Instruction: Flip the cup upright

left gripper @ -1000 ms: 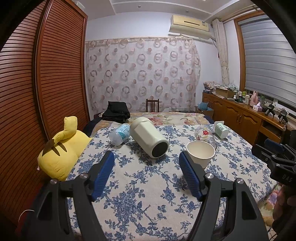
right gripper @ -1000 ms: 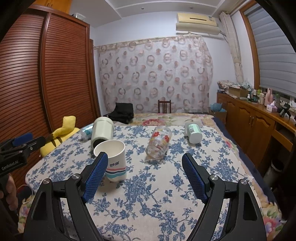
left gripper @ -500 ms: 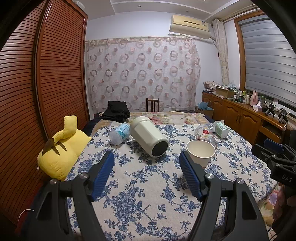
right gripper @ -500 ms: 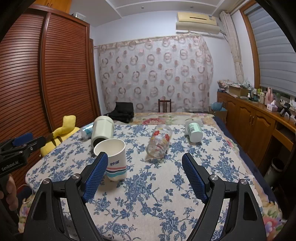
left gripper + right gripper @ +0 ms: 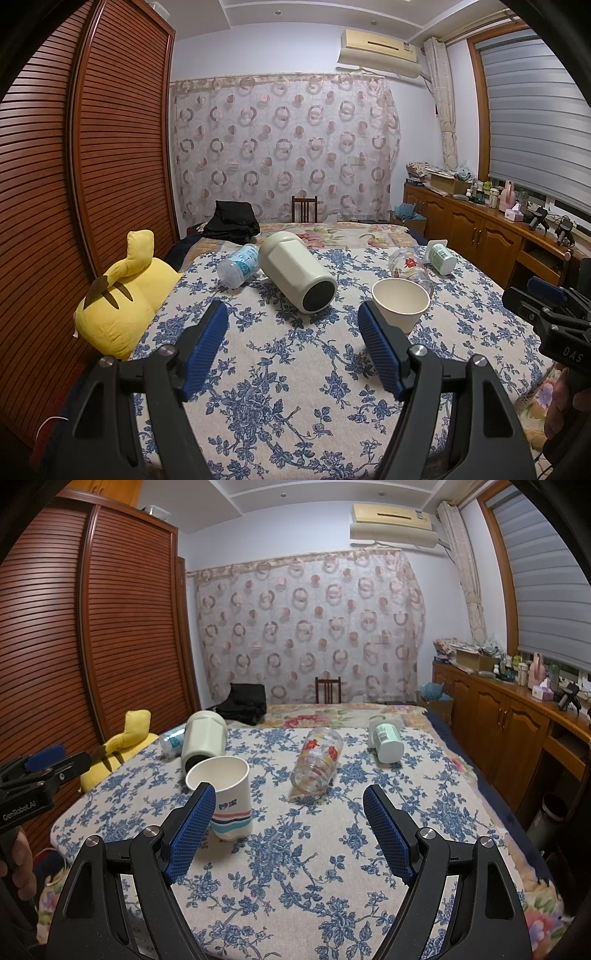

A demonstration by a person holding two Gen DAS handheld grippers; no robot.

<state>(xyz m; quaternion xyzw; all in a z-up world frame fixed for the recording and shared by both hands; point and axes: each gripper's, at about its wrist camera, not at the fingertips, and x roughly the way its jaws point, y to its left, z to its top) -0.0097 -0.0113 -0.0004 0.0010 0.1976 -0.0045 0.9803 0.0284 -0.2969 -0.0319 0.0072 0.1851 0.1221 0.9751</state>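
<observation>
A white paper cup (image 5: 400,304) stands upright on the blue-flowered cloth; in the right wrist view (image 5: 225,795) it shows striped bands near its base. A cream jug (image 5: 295,275) (image 5: 202,740), a clear flowered glass (image 5: 317,760) (image 5: 408,266), a green-labelled cup (image 5: 386,740) (image 5: 439,254) and a plastic bottle (image 5: 238,266) lie on their sides. My left gripper (image 5: 293,347) is open and empty, short of the jug. My right gripper (image 5: 291,830) is open and empty, short of the glass, its left finger in front of the paper cup.
A yellow plush toy (image 5: 122,299) lies at the table's left edge. A slatted wooden wardrobe (image 5: 74,184) stands left, a wooden sideboard (image 5: 517,731) right. A bed with black clothes (image 5: 232,221) and a chair (image 5: 304,208) lie beyond the table.
</observation>
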